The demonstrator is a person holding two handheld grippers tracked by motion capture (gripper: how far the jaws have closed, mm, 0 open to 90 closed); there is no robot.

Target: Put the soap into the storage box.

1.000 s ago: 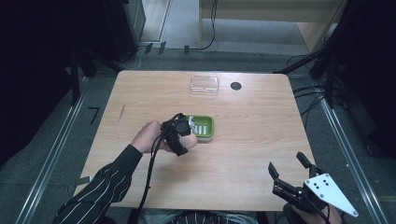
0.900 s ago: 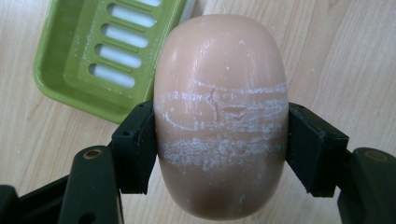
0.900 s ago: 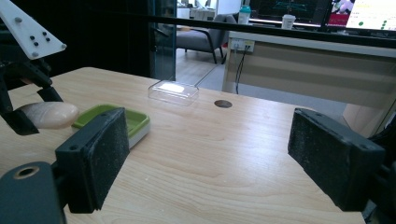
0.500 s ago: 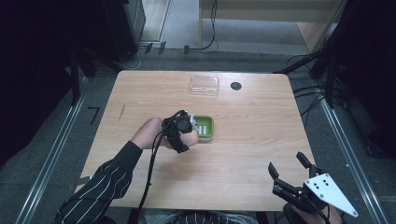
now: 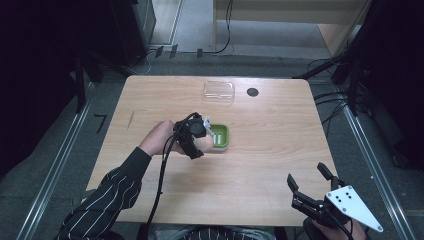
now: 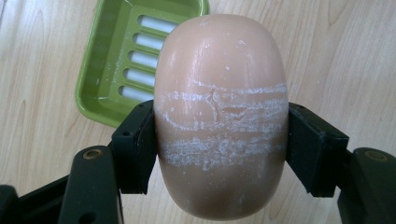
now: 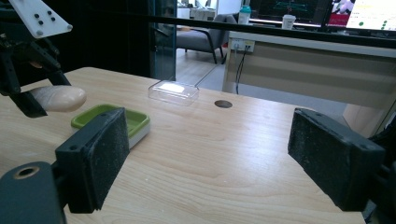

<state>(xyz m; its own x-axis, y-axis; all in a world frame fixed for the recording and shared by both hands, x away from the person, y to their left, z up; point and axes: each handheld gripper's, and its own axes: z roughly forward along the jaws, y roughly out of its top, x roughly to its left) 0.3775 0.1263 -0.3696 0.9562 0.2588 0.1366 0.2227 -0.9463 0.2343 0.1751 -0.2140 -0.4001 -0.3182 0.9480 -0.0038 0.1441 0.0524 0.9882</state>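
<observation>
Just beside the green soap dish (image 6: pixel 116 70), the left gripper (image 6: pixel 219 154) stays clamped on the soap bar (image 6: pixel 219 116), unmoved; right gripper (image 7: pixel 219 158) gapes empty.

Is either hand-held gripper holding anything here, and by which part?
The left hand-held gripper clamps the peach oval soap bar across its middle, one jaw on each long side. The right hand-held gripper is open and empty.
</observation>
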